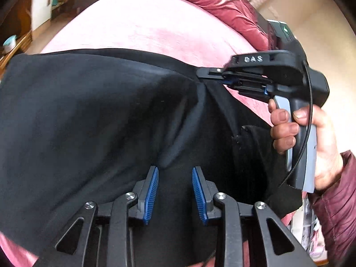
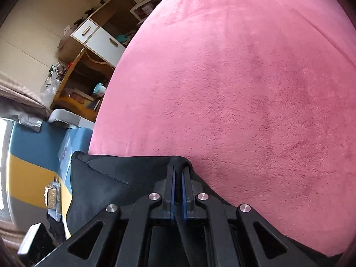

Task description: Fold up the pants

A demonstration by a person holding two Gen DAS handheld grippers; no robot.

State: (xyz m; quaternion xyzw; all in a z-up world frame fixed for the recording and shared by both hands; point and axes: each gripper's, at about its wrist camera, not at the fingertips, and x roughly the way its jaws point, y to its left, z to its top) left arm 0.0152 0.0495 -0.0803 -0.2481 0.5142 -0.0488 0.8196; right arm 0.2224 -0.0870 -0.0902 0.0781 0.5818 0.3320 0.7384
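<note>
pants: we see black pants (image 1: pixel 93 115) spread on the pink bed (image 1: pixel 142 24), far edge lying across it, bulk bunched toward us
right hand-held gripper: right hand-held gripper (image 2: pixel 178 178) is clamped tight on the far edge of the pants; fabric puckers over its tips, so we read it as pinching a corner to carry into the fold
left hand-held gripper: left hand-held gripper (image 1: pixel 175 173) has its blue pads parted, nothing pinched; a raised ridge of cloth sits just ahead of the tips, so we judge it is lining up for the matching grip
person: hand (image 1: pixel 311 142) in a maroon sleeve (image 1: pixel 336 202) wraps the right handle
around: maroon quilt (image 1: pixel 213 2) heaped at the far end of the bed; white drawers (image 2: pixel 98 37) and cluttered wooden shelf (image 2: pixel 77 82) beside it
in the way: bed ahead is bare, so we see no obstacle to the fold; the bunched folds near us may drag
</note>
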